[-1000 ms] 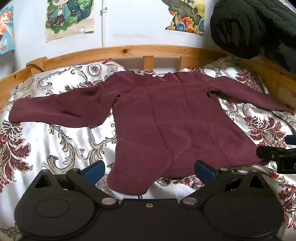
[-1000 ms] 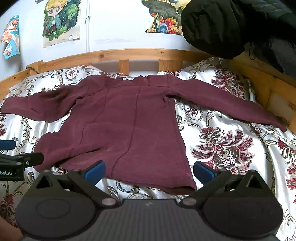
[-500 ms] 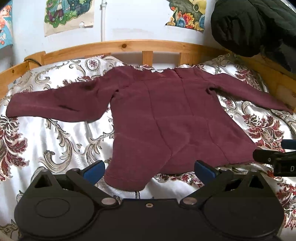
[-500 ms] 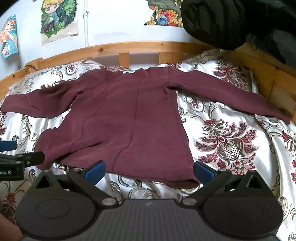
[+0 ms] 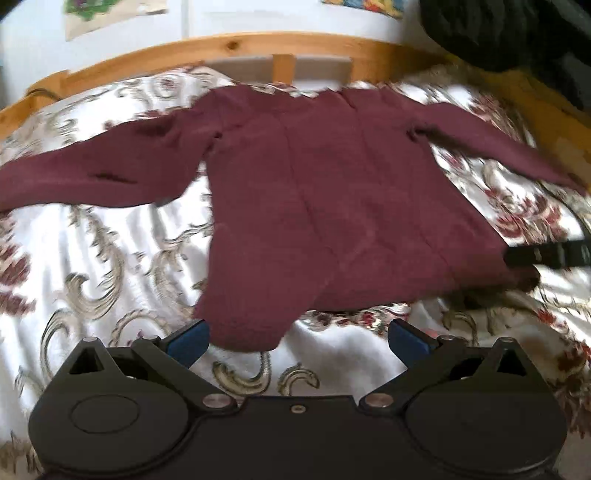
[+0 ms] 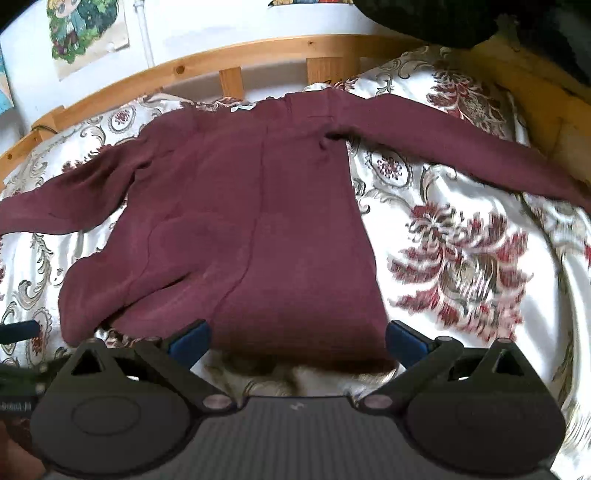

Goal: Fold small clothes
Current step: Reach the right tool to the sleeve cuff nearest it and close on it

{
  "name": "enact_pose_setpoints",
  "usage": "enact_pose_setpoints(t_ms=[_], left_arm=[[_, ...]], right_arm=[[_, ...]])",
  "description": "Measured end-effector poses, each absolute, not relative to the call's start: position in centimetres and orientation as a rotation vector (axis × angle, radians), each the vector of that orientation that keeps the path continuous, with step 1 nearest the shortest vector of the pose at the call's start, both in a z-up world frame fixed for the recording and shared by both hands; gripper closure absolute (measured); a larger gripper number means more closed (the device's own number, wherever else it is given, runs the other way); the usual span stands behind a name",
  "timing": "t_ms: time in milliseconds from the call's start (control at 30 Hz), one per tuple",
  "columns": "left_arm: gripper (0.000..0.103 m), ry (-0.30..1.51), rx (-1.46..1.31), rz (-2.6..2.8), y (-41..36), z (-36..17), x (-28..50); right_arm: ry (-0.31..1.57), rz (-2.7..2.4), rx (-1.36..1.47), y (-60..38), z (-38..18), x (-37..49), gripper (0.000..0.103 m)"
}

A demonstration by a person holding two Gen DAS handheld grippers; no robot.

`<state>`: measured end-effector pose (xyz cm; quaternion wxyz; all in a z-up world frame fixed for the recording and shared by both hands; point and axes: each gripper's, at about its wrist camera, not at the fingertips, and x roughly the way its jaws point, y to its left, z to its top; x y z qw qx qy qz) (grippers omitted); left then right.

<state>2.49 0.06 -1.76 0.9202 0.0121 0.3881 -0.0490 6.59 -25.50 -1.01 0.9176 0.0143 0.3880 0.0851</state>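
Note:
A maroon long-sleeved top [image 5: 332,206] lies spread flat on the bed, sleeves out to both sides, collar toward the headboard. It also shows in the right wrist view [image 6: 251,229]. My left gripper [image 5: 299,339] is open and empty just above the hem's near left corner. My right gripper [image 6: 297,341] is open and empty over the hem's near right corner. The right gripper's finger shows at the right edge of the left wrist view [image 5: 546,254].
A floral satin bedspread [image 6: 461,258] covers the bed. A wooden headboard rail [image 5: 258,44] runs along the back and right. Dark clothing [image 5: 517,33] hangs at the upper right. Posters are on the wall.
Both grippers have moved forward and lower toward the top's hem, so the top looks bigger and the hem now sits between the fingertips. Jaws stay open.

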Motion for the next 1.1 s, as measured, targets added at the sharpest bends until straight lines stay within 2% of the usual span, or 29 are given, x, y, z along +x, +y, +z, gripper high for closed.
enact_pose_setpoints(t_ms=[133, 300, 500, 700, 1100], left_arm=[[0.001, 0.813, 0.097, -0.150, -0.3, -0.4, 5.0], [0.001, 0.850, 0.162, -0.142, -0.6, 1.1, 10.4], [0.001, 0.713, 0.042, -0.005, 0.1, 1.2, 15.7], [0.001, 0.839, -0.039, -0.003, 1.6, -1.6, 19.2], [0.001, 0.786, -0.101, -0.007, 4.7, -2.7, 18.5]], right_arm=[[0.805, 0.087, 0.058, -27.1, 0.7, 8.9, 0.000], [0.714, -0.058, 0.138, -30.2, 3.3, 10.9, 0.000], [0.617, -0.219, 0.069, -33.6, 5.2, 13.3, 0.000], [0.477, -0.399, 0.091, -37.2, 2.1, 15.1, 0.000], [0.425, -0.682, 0.123, -45.5, -2.3, 15.6, 0.001]])
